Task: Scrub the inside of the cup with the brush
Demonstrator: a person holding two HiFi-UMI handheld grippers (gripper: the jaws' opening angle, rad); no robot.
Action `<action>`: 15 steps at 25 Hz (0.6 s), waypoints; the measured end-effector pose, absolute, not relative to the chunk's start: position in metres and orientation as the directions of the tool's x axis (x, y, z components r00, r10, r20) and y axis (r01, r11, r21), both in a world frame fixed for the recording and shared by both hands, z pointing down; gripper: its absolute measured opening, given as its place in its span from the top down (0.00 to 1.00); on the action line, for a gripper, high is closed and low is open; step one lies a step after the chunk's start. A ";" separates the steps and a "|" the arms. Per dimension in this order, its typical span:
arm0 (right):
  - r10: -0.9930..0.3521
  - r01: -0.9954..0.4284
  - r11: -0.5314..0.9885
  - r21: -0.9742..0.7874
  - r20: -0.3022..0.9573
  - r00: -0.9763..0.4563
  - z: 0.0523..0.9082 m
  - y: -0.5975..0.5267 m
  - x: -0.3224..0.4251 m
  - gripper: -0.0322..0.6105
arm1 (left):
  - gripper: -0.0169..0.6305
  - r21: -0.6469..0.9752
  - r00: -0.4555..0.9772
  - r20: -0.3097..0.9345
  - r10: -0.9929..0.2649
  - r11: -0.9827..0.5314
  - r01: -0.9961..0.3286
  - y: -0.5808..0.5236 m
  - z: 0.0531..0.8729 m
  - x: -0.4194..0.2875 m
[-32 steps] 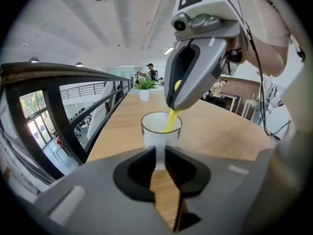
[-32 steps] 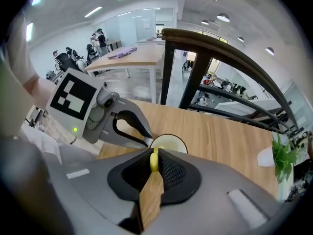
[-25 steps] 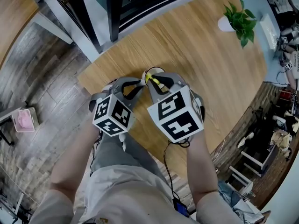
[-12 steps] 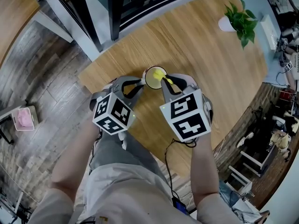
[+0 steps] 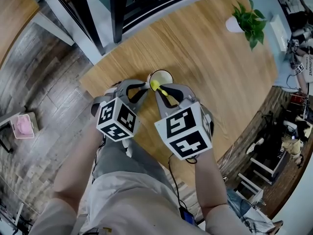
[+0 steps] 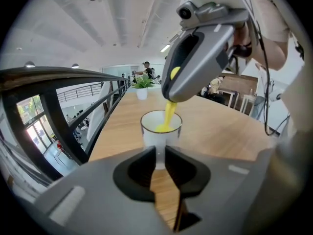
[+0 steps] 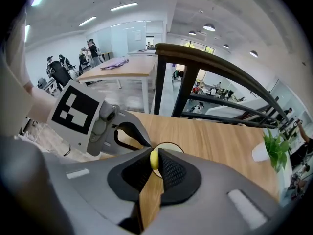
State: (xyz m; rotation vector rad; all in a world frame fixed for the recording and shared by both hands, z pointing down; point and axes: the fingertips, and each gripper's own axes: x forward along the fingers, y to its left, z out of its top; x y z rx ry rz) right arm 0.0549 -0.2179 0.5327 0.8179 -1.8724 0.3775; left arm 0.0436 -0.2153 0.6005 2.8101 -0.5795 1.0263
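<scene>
1. Nearest the head camera, the person's lap (image 5: 129, 199) in pale shorts is seen, with both forearms stretched forward over the table's near edge.
2. Left gripper (image 6: 160, 153): the jaws are drawn to a narrow gap and pressed on a pale lower part of the cup (image 5: 161, 77) at its near side, so that the cup is held.
3. Right gripper (image 7: 154, 159): the jaws are closed on the yellow handle of the brush (image 6: 169, 112), which is angled downward from the jaws into the cup.
4. The cup is shown upright on the table, close to its near edge and just ahead of the two grippers' tips. In the left gripper view, the brush's yellow head is seen below the rim, inside the cup.
5. The wooden table (image 5: 210, 67) is spread beneath and beyond the cup.
6. A potted plant (image 5: 248, 17) in a white pot is placed at the table's far right, well apart from the cup.
7. A dark railing (image 5: 117, 9) is seen beyond the table's far edge, and a plank floor (image 5: 39, 82) to the left.
</scene>
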 end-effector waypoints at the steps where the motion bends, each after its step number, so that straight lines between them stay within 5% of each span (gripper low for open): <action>1: -0.377 -0.682 0.724 0.107 0.889 -0.261 0.531 -0.221 0.052 0.90 | 0.89 -0.047 0.700 0.639 -0.319 -0.925 -0.378 -0.215 0.601 0.044; 15: -0.486 -0.760 0.630 0.162 0.845 -0.223 0.516 -0.240 0.085 0.90 | 0.89 -0.088 0.694 0.646 -0.318 -0.934 -0.346 -0.214 0.602 0.042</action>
